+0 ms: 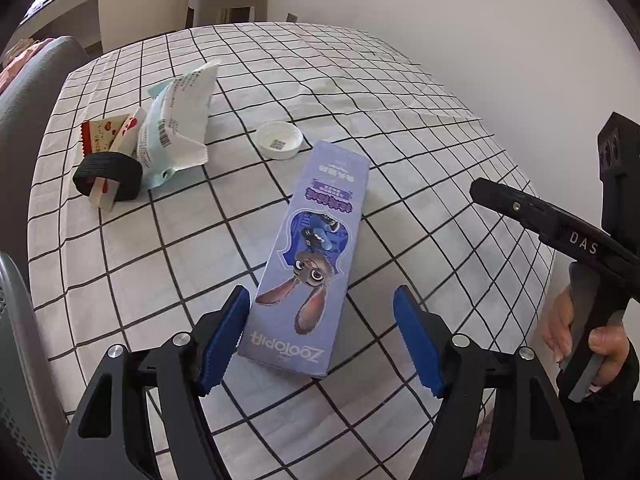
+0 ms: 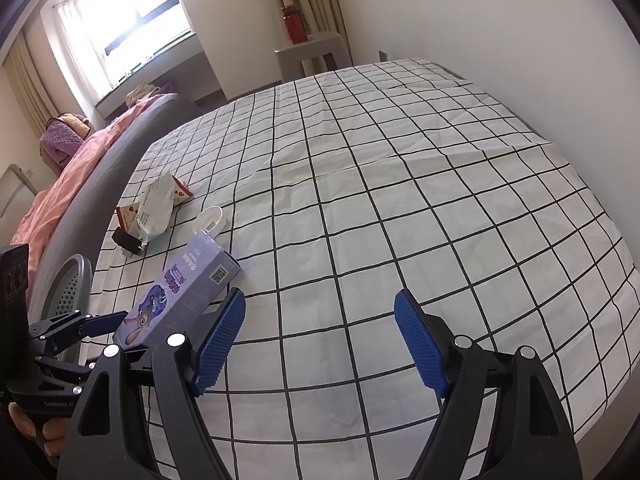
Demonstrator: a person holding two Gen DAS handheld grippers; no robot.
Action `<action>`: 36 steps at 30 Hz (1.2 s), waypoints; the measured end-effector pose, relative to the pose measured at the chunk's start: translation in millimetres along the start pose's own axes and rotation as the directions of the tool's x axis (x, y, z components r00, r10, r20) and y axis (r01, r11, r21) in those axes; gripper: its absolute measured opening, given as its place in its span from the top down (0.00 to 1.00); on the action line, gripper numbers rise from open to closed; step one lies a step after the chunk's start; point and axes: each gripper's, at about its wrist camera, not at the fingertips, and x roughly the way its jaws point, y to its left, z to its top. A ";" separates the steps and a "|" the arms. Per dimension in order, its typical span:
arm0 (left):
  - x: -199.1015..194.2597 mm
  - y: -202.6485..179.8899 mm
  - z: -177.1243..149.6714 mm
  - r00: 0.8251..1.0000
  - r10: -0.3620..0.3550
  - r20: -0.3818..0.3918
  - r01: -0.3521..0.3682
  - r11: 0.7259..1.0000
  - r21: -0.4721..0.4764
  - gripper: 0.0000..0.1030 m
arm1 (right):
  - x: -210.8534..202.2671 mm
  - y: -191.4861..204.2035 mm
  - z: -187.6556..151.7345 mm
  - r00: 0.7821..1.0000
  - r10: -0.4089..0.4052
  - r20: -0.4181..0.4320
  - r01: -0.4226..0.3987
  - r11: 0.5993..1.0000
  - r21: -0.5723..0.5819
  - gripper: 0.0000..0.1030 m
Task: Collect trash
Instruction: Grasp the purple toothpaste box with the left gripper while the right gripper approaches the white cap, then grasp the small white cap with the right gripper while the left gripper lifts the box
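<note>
Trash box (image 1: pixel 308 256) btwn open left gripper (image 1: pixel 320 340) pads, untouched

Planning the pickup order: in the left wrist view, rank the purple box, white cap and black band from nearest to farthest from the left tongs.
1. Purple box: its near end lies between the open left tongs.
2. White cap: beyond the box's far end, centre.
3. Black band: far left, around the wrappers; too close to the cap to rank firmly.
</note>
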 end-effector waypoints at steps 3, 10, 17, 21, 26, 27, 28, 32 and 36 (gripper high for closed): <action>3.8 -7.0 2.5 0.998 0.058 0.012 -0.058 0.998 0.014 0.31 | -1.4 -0.1 -0.6 1.000 -0.001 0.002 0.001 1.000 -0.001 0.27; 21.4 -9.0 20.7 0.986 0.162 0.033 -0.162 0.987 0.015 0.31 | -2.1 0.0 -0.6 1.000 -0.003 0.001 0.003 1.000 -0.005 0.27; 39.4 -21.4 28.6 0.976 0.218 0.026 -0.219 0.974 0.059 0.33 | -3.7 -0.8 -1.1 1.000 -0.005 0.000 0.005 1.000 -0.005 0.27; 49.5 -23.3 30.5 0.975 0.221 0.001 -0.220 0.974 0.054 0.51 | -4.9 -0.2 -0.7 1.000 -0.005 0.004 0.005 1.000 -0.007 0.27; 42.7 -20.7 25.4 0.977 0.215 0.014 -0.215 0.976 0.023 0.58 | -6.3 0.2 0.0 1.000 -0.004 0.010 0.004 1.000 -0.006 0.27; 39.2 -19.7 23.7 0.977 0.214 0.022 -0.215 0.977 0.013 0.58 | -6.3 0.6 0.0 1.000 -0.002 0.010 0.002 1.000 -0.007 0.27; 34.4 -18.2 21.6 0.977 0.213 0.031 -0.213 0.977 0.002 0.58 | -5.6 1.3 -0.1 1.000 0.000 0.010 0.000 1.000 -0.009 0.27; 5.8 -11.3 13.8 0.969 0.232 0.088 -0.227 0.972 -0.054 0.58 | 0.9 8.9 -0.3 1.000 0.019 -0.001 -0.019 1.000 -0.022 0.27; -27.0 5.7 4.4 0.943 0.300 0.146 -0.281 0.950 -0.139 0.58 | 13.9 30.7 3.5 0.998 0.053 -0.014 -0.054 0.996 -0.073 0.27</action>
